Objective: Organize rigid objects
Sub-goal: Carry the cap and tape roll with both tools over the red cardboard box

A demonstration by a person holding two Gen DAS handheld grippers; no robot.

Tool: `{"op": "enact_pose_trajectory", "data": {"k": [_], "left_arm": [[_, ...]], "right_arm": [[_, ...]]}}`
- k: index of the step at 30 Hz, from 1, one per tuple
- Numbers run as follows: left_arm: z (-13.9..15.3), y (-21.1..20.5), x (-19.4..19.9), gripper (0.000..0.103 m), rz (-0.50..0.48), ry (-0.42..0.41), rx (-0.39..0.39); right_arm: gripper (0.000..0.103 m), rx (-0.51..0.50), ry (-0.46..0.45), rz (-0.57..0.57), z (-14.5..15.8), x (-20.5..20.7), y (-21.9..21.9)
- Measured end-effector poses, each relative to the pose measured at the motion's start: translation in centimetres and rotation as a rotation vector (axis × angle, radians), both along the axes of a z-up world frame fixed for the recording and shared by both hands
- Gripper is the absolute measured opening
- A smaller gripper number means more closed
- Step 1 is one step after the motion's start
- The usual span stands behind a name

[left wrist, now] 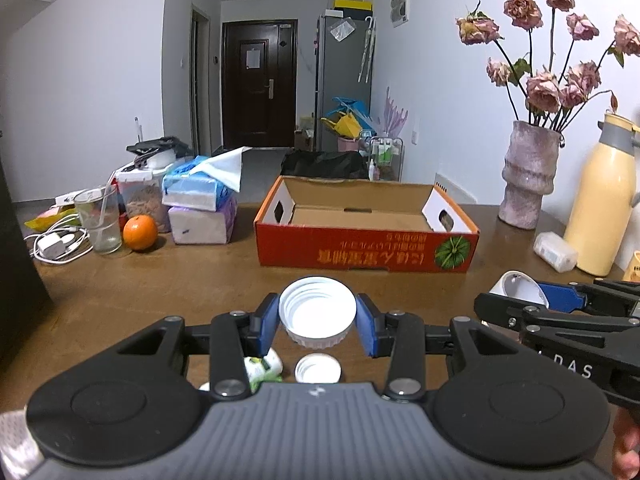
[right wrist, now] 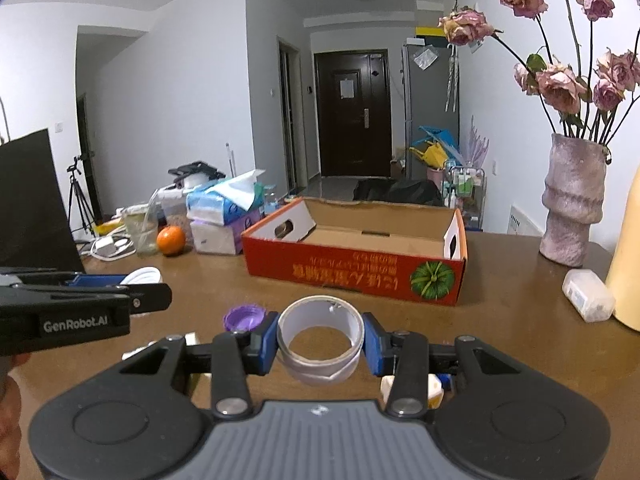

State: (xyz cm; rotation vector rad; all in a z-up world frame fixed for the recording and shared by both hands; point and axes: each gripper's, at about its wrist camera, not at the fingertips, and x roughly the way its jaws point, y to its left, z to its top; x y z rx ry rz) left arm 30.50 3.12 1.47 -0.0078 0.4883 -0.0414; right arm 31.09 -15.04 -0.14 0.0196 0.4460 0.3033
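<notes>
Both grippers are held above the brown table [left wrist: 160, 288], side by side, pointing slightly downward toward the cardboard box [left wrist: 366, 236] ahead. The left gripper [left wrist: 317, 320] is clamped on a large white lid [left wrist: 317, 310], its blue pads pressing the ribbed rim from either side, open side up and lifted clear of the table. The right gripper [right wrist: 320, 344] is clamped on a roll of tape [right wrist: 320, 344], gripped across its width with the hole facing up, also off the table. In the left view the right gripper shows at the right edge with the roll in its pads; in the right view the left gripper comes in from the left edge.

The box stands open and upside-down-printed, red outside, nothing visible inside. Between the grippers and the box the table is bare. Below the left gripper lie a smaller white cap [left wrist: 318, 370] and a small green-and-white bottle [left wrist: 264, 368]. A purple cap [right wrist: 244, 317] lies just left of the right gripper. Left of the box sit tissue packs [left wrist: 200, 208], an orange [left wrist: 140, 232] and a glass [left wrist: 98, 220]. To the right stand a vase of dried roses [left wrist: 528, 176], a yellow flask [left wrist: 600, 200] and a small white container [left wrist: 556, 252].
</notes>
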Motion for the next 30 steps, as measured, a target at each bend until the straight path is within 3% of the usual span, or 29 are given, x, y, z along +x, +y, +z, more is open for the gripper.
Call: {"op": "enact_pose_trajectory", "data": {"k": [18, 30], "left_arm": [[3.2, -1.3, 6.1, 0.042, 0.024, -0.061, -0.004], [3.1, -1.6, 11.2, 0.042, 0.040, -0.049, 0.009]], "right_arm": [[0.042, 0.041, -0.070, -0.038, 3.0, 5.1, -0.1], [0.042, 0.063, -0.091, -0.059, 3.8, 9.5, -0.4]]}}
